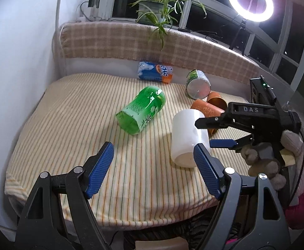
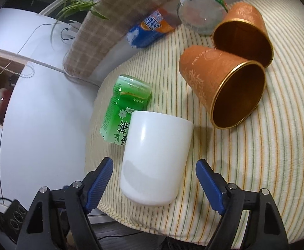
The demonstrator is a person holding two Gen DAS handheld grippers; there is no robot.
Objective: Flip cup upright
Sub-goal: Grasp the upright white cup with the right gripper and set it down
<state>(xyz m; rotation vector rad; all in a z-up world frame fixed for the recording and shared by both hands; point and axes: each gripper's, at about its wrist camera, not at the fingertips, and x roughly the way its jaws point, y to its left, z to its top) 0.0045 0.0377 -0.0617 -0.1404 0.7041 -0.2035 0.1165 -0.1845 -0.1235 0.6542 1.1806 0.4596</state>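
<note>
A plain white cup point(image 1: 188, 137) stands on the striped tablecloth point(image 1: 72, 141); which end is up I cannot tell. It also shows in the right wrist view point(image 2: 155, 160). My right gripper point(image 2: 154, 182) is open, its two blue fingers on either side of the cup's near end without touching it. In the left wrist view the right gripper point(image 1: 211, 132) reaches the cup from the right. My left gripper point(image 1: 154, 166) is open and empty, just left of the cup near the table's front.
Two orange cups point(image 2: 225, 91) point(image 2: 245, 33) lie on their sides right of the white cup. A green bottle point(image 1: 141, 109) lies left of it. A can point(image 1: 197, 84) and a blue packet point(image 1: 155, 71) lie at the back. A ring light point(image 1: 251, 0) stands far right.
</note>
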